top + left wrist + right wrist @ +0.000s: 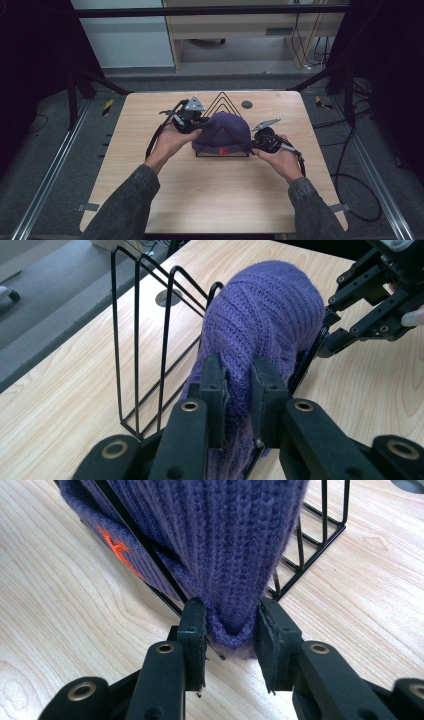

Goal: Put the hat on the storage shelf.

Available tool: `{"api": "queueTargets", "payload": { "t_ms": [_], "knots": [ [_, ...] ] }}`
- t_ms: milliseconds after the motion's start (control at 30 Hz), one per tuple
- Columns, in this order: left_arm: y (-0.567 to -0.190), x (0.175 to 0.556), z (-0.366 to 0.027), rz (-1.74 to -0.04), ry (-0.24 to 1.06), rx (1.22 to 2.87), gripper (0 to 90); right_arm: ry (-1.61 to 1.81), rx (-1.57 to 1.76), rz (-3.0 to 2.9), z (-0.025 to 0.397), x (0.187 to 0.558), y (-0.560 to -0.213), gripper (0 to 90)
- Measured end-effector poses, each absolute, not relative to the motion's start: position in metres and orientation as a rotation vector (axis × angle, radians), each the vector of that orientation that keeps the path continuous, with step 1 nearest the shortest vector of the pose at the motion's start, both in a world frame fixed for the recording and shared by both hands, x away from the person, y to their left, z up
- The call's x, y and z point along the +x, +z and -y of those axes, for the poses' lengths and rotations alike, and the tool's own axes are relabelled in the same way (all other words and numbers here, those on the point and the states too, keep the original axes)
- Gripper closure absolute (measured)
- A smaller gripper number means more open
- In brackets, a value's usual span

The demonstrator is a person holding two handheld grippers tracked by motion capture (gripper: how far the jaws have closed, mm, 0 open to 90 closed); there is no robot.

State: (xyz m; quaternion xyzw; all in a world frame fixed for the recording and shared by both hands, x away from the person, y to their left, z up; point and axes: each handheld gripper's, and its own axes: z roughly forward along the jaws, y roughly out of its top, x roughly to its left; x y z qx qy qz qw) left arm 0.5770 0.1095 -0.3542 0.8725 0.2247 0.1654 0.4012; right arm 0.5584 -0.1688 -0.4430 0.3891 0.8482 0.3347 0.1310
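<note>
A purple knit beanie [225, 127] with an orange logo [223, 150] is draped over a black wire rack [220, 97] in the middle of the table. My left gripper [204, 122] holds the beanie's left side; in the left gripper view its jaws [239, 390] pinch the purple knit [265, 315] beside the rack's triangular wires [140, 340]. My right gripper [252, 144] is at the beanie's lower right edge. In the right gripper view its jaws [232, 630] close around a fold of the cuff [215, 540], with the rack [310, 550] behind it.
The light wooden table [210, 195] has a round grey grommet [246, 104] behind the rack. The right gripper [360, 315] appears across the beanie in the left gripper view. Cables lie on the floor right of the table, and metal rails run along both sides.
</note>
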Motion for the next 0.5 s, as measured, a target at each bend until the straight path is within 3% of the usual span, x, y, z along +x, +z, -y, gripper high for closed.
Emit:
{"api": "queueTargets", "payload": {
  "t_ms": [500],
  "knots": [
    [-0.358,0.5763,-0.1082,-0.572,0.421,2.219,74.3,0.962,1.15,-2.461,0.172,0.557,-0.4439,61.7]
  ]
}}
